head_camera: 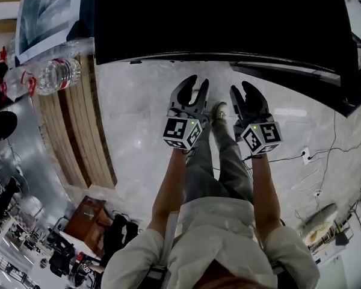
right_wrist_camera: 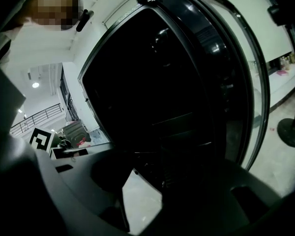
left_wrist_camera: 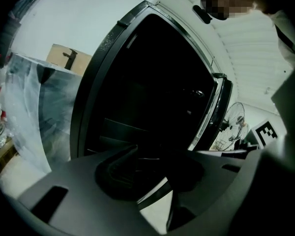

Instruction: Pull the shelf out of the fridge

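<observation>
- Shelf point(right_wrist_camera: 179, 117): it sits inside the fridge point(head_camera: 216, 17) and shows in the right gripper view only as faint level edges in the dark. Neither tool touches it.
- The fridge stands open in front of the person. Its door point(head_camera: 289, 71) is swung out to the right. The interior is nearly black in all three views, so what it holds beyond those edges cannot be made out.
- The left gripper point(head_camera: 197, 84) is held over the pale floor point(head_camera: 138, 119), just short of the fridge opening. Its jaws are a little apart, with only floor showing through the gap.
- The right gripper point(head_camera: 242, 90) is just beside the left one, at about the same level. Its jaws are also slightly parted and nothing is between them.
- A clear plastic bottle point(head_camera: 57, 74) lies on its side at the left, near wooden slats point(head_camera: 72, 137) and well apart from both tools. Whether it is full or empty cannot be told.
</observation>
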The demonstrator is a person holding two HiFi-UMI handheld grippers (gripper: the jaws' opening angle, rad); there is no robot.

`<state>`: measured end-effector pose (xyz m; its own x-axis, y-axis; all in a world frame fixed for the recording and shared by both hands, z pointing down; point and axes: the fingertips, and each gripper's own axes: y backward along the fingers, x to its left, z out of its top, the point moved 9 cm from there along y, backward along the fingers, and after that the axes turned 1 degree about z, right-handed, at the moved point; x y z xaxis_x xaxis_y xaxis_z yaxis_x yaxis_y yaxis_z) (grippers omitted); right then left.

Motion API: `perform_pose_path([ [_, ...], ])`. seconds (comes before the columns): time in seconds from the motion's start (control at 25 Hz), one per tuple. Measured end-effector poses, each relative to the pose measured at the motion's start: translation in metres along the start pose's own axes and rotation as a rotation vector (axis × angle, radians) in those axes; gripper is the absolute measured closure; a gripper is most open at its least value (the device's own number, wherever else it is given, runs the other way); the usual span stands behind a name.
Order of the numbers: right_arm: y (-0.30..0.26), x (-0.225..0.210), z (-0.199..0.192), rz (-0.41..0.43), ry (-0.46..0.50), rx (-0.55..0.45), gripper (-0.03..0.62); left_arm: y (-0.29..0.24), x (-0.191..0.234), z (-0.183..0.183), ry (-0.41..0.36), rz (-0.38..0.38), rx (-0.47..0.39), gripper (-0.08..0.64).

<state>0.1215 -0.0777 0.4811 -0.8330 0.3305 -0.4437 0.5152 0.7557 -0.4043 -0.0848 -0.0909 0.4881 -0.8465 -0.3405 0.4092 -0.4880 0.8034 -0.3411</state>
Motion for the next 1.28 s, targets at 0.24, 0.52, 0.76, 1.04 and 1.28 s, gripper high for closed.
perform_pose_path([
  [0.24,-0.018,-0.018,-0.014,0.01,-0.04,-0.013,0.423,-0.017,0.007,-0.018,0.023,0.01,0.0,0.411],
  [0.52,-0.037,-0.037,-0.032,0.007,-0.116,-0.04,0.411,-0.033,0.028,-0.036,0.069,0.034,-0.019,0.397],
  [0.76,-0.047,-0.055,-0.045,0.002,-0.183,-0.069,0.407,-0.05,0.039,-0.048,0.103,0.036,-0.033,0.387],
  [1.04,-0.064,-0.061,-0.045,0.019,-0.197,-0.112,0.379,-0.067,0.048,-0.052,0.156,0.022,-0.059,0.36],
  [1.28,-0.077,-0.068,-0.045,0.059,-0.278,-0.16,0.308,-0.08,0.052,-0.053,0.232,0.006,-0.089,0.313],
])
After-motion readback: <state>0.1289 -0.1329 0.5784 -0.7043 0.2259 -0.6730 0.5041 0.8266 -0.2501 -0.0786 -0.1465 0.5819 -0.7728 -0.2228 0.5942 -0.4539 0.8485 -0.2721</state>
